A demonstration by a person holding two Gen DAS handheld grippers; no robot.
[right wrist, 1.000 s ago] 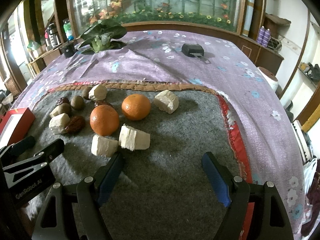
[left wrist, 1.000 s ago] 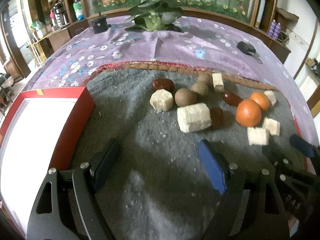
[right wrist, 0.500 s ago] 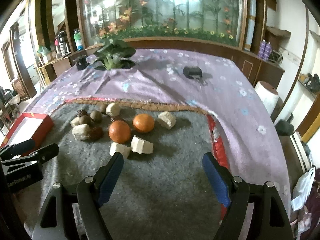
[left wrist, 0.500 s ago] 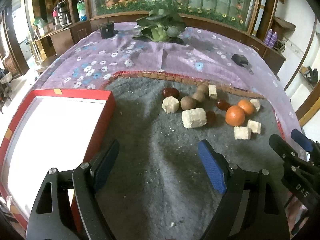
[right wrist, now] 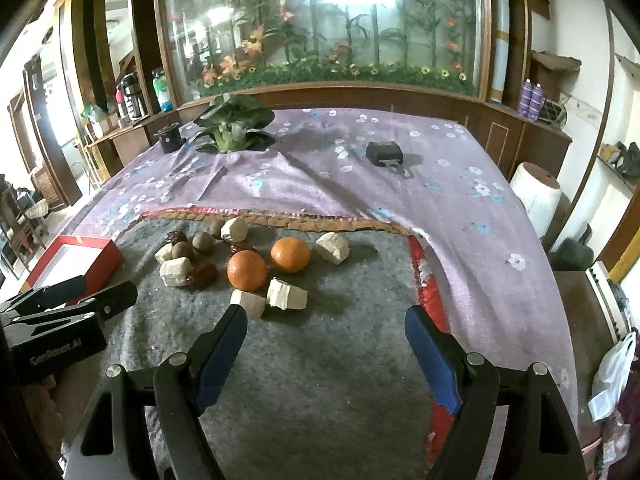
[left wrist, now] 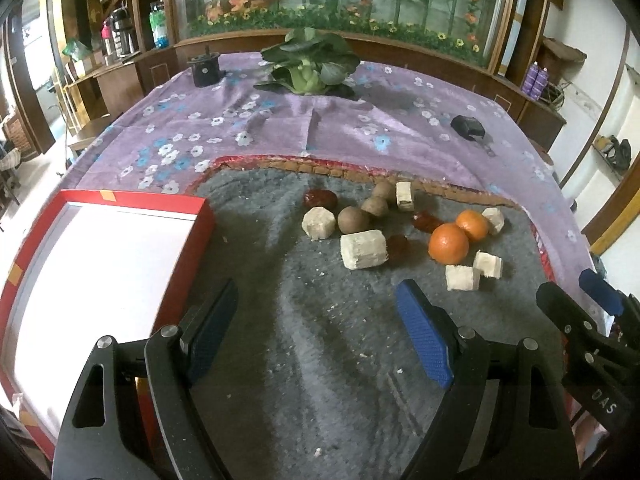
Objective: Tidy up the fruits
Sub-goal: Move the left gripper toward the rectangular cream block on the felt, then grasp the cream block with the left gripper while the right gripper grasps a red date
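Fruit lies in a loose cluster on the grey felt mat (left wrist: 304, 360): two oranges (left wrist: 448, 243) (right wrist: 247, 270), several pale sugarcane-like chunks (left wrist: 363, 249) (right wrist: 286, 294), round brown fruits (left wrist: 353, 219) and dark red dates (left wrist: 320, 198). A red box with a white inside (left wrist: 92, 264) (right wrist: 76, 258) sits at the mat's left. My left gripper (left wrist: 316, 324) is open, empty, held back above the mat. My right gripper (right wrist: 326, 330) is open and empty too, behind the cluster; its left pad's tip overlaps the nearest chunk (right wrist: 249, 303) in the view.
A purple flowered cloth (right wrist: 360, 184) covers the table beyond the mat. On it stand a leafy green vegetable (left wrist: 310, 66), a small black cylinder (left wrist: 205, 68) and a black device (right wrist: 385, 152). A flower-filled glass cabinet backs the table. A white bin (right wrist: 536, 192) stands right.
Both grippers have pulled back and risen from the fruit, so the cluster looks smaller and farther. More of the red box shows. The fruit has not moved.
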